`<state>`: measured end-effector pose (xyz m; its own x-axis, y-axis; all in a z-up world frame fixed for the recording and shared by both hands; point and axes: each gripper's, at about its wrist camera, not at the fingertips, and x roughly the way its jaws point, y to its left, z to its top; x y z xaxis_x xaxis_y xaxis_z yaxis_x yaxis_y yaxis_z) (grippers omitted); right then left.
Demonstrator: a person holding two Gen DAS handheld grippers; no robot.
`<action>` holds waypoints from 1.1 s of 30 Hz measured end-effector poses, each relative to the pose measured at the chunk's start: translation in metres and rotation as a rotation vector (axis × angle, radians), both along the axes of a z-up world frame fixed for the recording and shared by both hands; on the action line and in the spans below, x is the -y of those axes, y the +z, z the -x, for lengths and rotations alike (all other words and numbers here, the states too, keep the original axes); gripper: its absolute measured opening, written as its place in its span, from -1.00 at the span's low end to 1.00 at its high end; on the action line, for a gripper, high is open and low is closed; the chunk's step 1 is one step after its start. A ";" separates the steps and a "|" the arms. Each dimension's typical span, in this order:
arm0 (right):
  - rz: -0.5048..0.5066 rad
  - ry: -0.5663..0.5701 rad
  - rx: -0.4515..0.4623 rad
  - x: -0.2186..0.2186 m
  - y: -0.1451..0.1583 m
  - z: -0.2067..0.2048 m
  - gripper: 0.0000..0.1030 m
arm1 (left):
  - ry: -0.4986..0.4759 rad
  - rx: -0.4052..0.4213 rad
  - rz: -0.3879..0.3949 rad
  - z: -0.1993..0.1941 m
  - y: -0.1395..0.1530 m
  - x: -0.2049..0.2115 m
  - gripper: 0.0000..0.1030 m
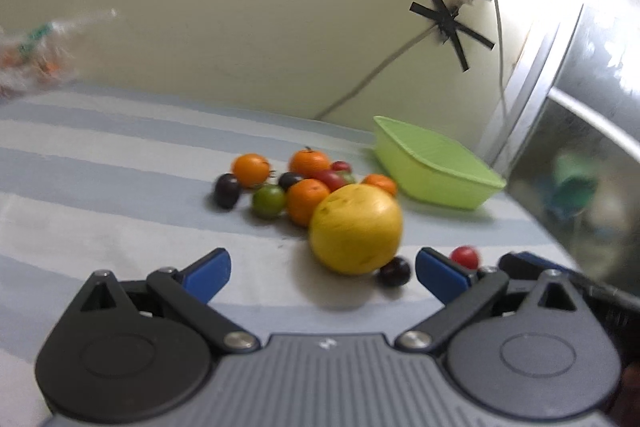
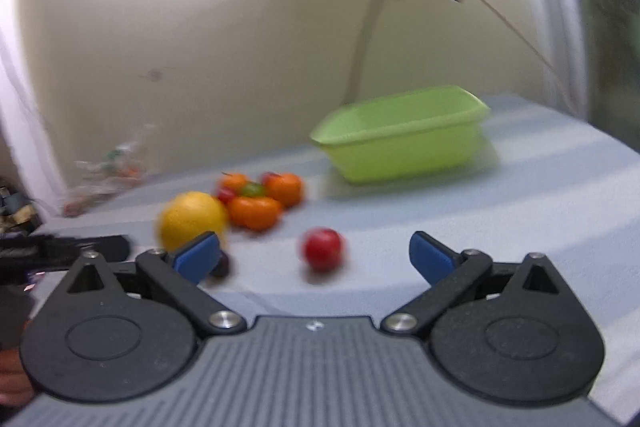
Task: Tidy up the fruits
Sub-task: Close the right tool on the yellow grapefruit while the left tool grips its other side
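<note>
A striped blue-white cloth (image 1: 120, 155) is spread under everything. A green tub (image 2: 404, 139) is set at the back, w/ nothing seen inside. Left gripper (image 1: 323, 273) and right gripper (image 2: 314, 257) are both held released, nothing grasped. A yellow fruit (image 1: 356, 229) is seen just ahead of the left gripper, oranges (image 1: 306, 201) clustered behind it, a red fruit (image 2: 323, 249) apart.

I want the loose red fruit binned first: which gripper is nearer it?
Right. The red fruit lies just ahead between the right gripper fingers; it sits off to the side of the left gripper.
</note>
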<state>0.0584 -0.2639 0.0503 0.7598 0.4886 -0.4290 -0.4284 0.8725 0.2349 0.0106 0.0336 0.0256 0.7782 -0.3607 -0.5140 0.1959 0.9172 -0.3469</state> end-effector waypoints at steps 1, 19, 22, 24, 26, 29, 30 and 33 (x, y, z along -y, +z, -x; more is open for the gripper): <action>0.008 0.043 0.010 -0.008 0.004 0.000 0.91 | -0.008 -0.014 0.025 -0.004 0.001 -0.002 0.87; 0.201 0.314 -0.067 -0.098 -0.013 -0.043 0.25 | 0.022 -0.024 0.113 -0.002 -0.007 -0.046 0.81; 0.292 0.333 -0.020 -0.108 -0.011 -0.035 0.24 | 0.028 -0.022 0.132 -0.001 -0.008 -0.054 0.81; 0.388 0.364 0.044 -0.119 -0.012 -0.027 0.24 | 0.034 -0.020 0.148 -0.001 -0.009 -0.059 0.81; 0.484 0.402 0.128 -0.130 -0.012 -0.015 0.24 | 0.041 -0.017 0.165 -0.001 -0.009 -0.064 0.81; 0.539 0.490 0.249 -0.142 -0.007 0.006 0.24 | 0.048 -0.012 0.187 0.001 -0.009 -0.072 0.84; 0.557 0.522 0.284 -0.147 -0.006 0.014 0.24 | 0.048 -0.009 0.194 0.001 -0.008 -0.074 0.84; 0.593 0.585 0.361 -0.159 -0.009 0.031 0.26 | 0.051 -0.005 0.204 0.003 -0.009 -0.078 0.85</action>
<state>0.0275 -0.1044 0.0414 0.5969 0.6133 -0.5173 -0.8016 0.4278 -0.4177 0.0078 0.1113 0.0171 0.7956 -0.4179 -0.4386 0.1489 0.8367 -0.5270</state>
